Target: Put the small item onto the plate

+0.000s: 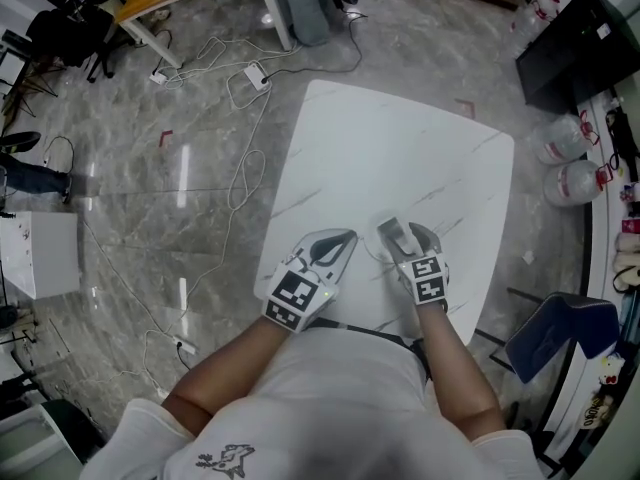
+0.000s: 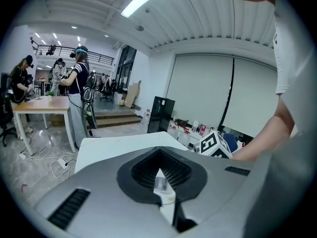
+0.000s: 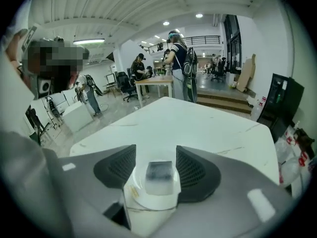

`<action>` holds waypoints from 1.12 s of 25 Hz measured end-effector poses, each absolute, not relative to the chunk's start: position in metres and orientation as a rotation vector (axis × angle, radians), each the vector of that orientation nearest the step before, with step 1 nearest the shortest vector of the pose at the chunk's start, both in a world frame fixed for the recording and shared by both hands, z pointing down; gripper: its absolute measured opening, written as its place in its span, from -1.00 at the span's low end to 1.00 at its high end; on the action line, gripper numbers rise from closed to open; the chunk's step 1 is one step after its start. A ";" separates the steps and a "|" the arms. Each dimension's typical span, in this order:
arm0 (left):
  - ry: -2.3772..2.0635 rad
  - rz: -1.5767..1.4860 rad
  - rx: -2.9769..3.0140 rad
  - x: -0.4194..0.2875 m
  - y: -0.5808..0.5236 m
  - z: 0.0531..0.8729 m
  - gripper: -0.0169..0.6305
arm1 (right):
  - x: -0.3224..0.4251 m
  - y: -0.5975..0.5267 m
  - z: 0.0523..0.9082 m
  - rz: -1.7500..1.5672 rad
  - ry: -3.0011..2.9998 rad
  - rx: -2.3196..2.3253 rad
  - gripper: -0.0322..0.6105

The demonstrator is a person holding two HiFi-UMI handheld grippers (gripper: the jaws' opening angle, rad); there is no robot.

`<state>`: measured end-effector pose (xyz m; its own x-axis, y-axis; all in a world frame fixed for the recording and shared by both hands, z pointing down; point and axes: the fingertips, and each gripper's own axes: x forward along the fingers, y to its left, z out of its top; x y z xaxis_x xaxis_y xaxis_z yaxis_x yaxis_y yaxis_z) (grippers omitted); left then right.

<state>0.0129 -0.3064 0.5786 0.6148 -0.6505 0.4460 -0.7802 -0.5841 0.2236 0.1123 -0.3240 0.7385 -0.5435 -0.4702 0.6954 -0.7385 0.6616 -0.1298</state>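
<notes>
Both grippers hover over the near edge of a white marble-look table. In the head view the tips of my left gripper meet, and in the left gripper view its dark pads touch, with only a white sliver of its own body showing behind them. My right gripper stands to its right. In the right gripper view its jaws are wide apart, with only its own white body and the bare table between them. I can make out no plate or small item in any view.
Cables and a power strip lie on the grey floor to the left of the table. A black cabinet and water bottles stand at the right, with a blue chair near the right corner. People stand at a wooden desk behind.
</notes>
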 end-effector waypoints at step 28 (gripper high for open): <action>-1.019 0.189 2.700 0.074 -0.300 0.426 -0.96 | 0.126 -0.296 0.432 0.290 -2.769 1.198 -0.89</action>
<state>0.0735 -0.3004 0.4264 0.7473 -0.6315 0.2067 -0.6637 -0.7247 0.1851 0.1261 -0.2963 0.4317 -0.6823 -0.7094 0.1767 -0.7306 0.6702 -0.1305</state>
